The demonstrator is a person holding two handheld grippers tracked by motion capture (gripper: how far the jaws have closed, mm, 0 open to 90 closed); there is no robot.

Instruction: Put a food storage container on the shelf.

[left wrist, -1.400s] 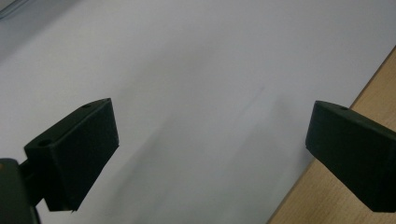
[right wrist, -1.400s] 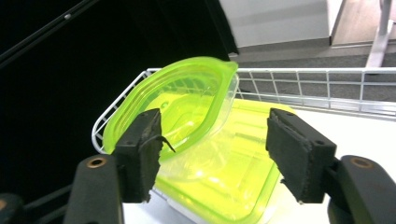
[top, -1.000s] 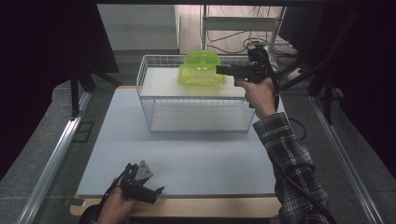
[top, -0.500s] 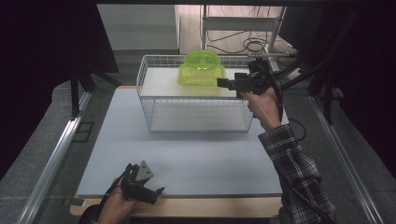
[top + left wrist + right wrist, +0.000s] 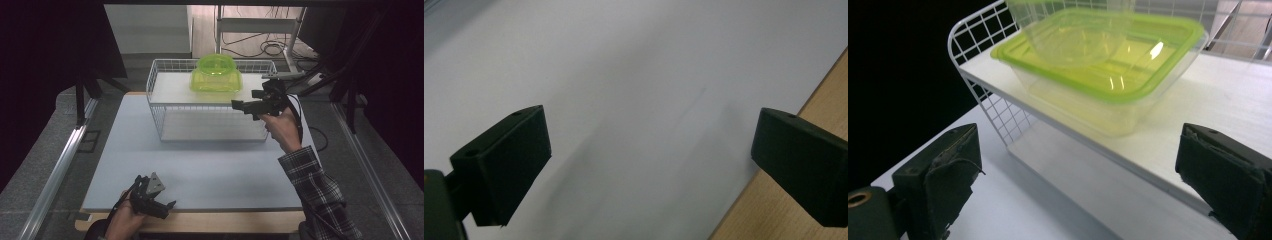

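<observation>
A lime-green lidded container (image 5: 216, 81) (image 5: 1098, 75) stands on the upper shelf of a white wire rack (image 5: 159, 95) (image 5: 979, 47). A clear green-tinted bowl (image 5: 216, 64) (image 5: 1068, 30) sits on its lid. My right gripper (image 5: 236, 105) (image 5: 1078, 185) hovers just right of and below the container, in front of the rack's right end, and points left. Its jaws have just been opening and stand wide with nothing between them. My left gripper (image 5: 169, 205) (image 5: 649, 165) rests open over the table's near edge, with nothing between its jaws.
The rack stands at the far side of a pale grey mat (image 5: 210, 170) (image 5: 624, 60) with a wooden table edge (image 5: 225, 220) (image 5: 784, 220) in front. A metal rail (image 5: 55, 175) runs along the left. Cables and a frame (image 5: 260, 30) lie beyond the rack.
My right gripper has drawn away from the container's right side, sinking to the front of the rack. Container and bowl stay on the shelf. The left hand has kept still.
</observation>
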